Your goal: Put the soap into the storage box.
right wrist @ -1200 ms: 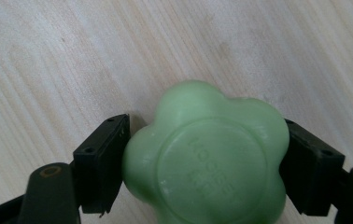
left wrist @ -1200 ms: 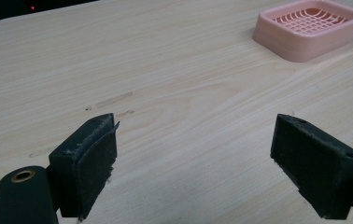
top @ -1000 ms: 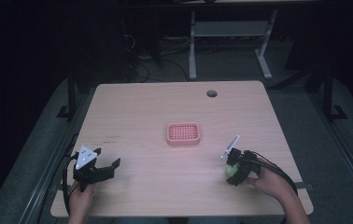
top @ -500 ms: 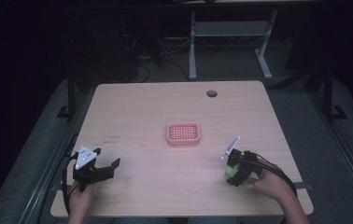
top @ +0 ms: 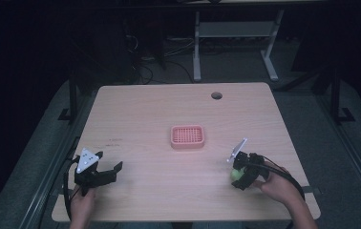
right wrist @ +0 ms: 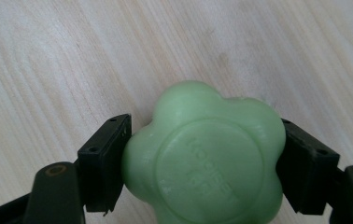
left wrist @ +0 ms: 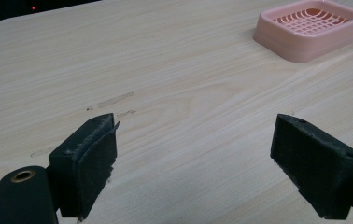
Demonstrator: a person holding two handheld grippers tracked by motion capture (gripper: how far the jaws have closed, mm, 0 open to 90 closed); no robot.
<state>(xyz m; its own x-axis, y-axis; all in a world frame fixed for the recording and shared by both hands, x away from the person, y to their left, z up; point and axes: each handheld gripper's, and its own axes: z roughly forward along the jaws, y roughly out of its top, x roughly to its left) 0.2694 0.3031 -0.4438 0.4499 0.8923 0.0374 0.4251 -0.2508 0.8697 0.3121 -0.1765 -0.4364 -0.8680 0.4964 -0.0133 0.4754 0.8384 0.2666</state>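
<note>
Gripping one green flower-shaped soap (right wrist: 202, 161), the right claw (top: 242, 175) has both jaws pressed against its sides, the soap low over the desk (top: 169, 109). Nothing has shifted since the earlier frames: both claws, the soap and the pink soap dish (top: 187, 137) sit where they were. With the dish as landmark, the soap is toward the person and to the dish's right, well apart from it. The left claw (top: 103, 172) is toward the person and to the dish's left, jaws spread wide with nothing between them, near the desk's front edge. Bare wood lies all round the dish, so there is open room on every side. Beyond the dish, near the far edge, is one round cable hole (top: 216, 95). Count: two claws, one soap, one dish.
</note>
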